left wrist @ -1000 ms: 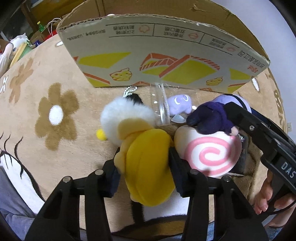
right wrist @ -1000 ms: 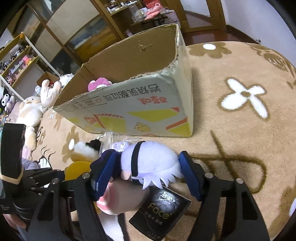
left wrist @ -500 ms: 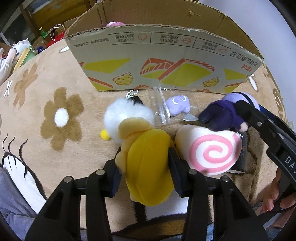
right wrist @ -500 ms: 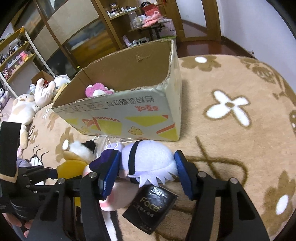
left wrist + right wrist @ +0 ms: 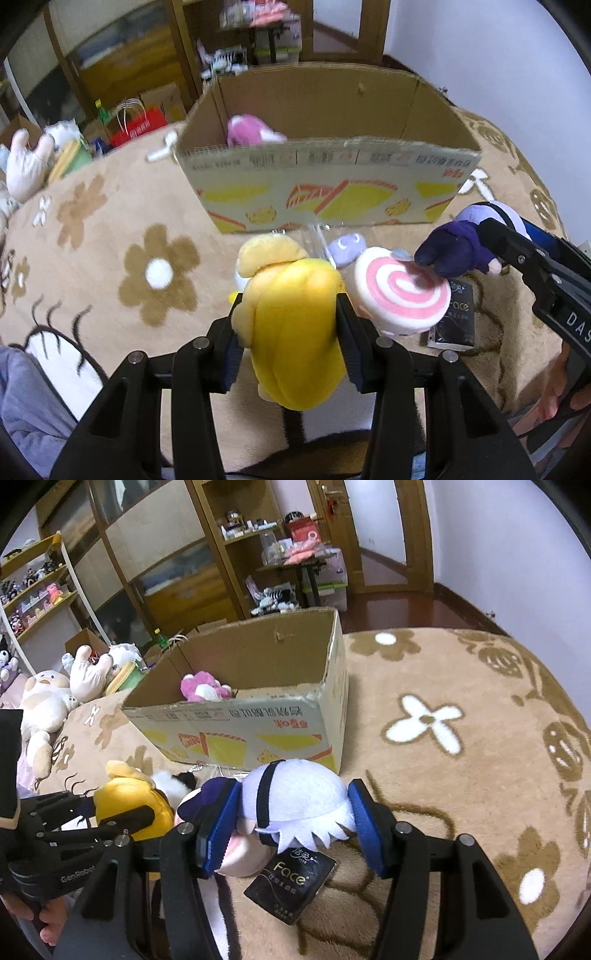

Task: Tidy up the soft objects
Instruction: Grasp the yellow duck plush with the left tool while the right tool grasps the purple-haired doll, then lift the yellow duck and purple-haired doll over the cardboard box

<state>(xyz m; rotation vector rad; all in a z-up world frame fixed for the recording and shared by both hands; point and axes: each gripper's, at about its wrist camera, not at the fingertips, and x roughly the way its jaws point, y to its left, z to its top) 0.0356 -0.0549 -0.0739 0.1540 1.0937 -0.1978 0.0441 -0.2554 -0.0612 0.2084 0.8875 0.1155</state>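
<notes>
Both tongs stay clenched, left gripper on the yellow plush, right gripper on the white-haired doll, and have risen since a second ago, the box interior now showing, so drop-in looks next.

A tan flowered rug carries the cardboard box and a black packet.

Both grippers are matte black plastic with silver screw heads at the finger joints; the right gripper carries blue pads. White lettering, apparently "GenRobot", marks the left gripper body. Bare fingers grip the right handle.
</notes>
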